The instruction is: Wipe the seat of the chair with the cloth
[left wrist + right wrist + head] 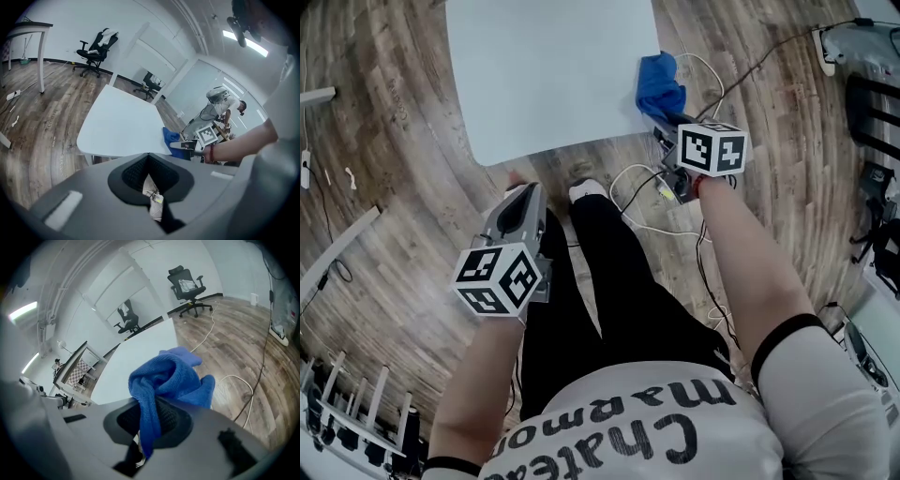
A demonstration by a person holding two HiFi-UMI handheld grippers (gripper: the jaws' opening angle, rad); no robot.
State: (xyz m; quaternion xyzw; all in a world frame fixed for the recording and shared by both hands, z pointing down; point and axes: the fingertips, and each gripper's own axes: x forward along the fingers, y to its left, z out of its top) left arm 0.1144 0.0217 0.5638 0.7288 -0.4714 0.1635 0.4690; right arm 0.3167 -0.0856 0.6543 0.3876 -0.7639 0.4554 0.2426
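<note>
Blue cloth (168, 376) bunched and clenched in right gripper (150, 427), at right edge of white seat (553, 75), near its near corner. Seat top left of and ahead of those jaws; calls for a leftward sweep, probably, over a bare top with open room. Left gripper (149, 176) pressed together on nothing, just short of near edge. Cables (703, 70) on floor right of cloth: possible snag.

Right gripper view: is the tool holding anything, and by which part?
Yes: the right tool is shut on the blue cloth, pinching a bunched fold; the rest bulges beyond its jaws.
</note>
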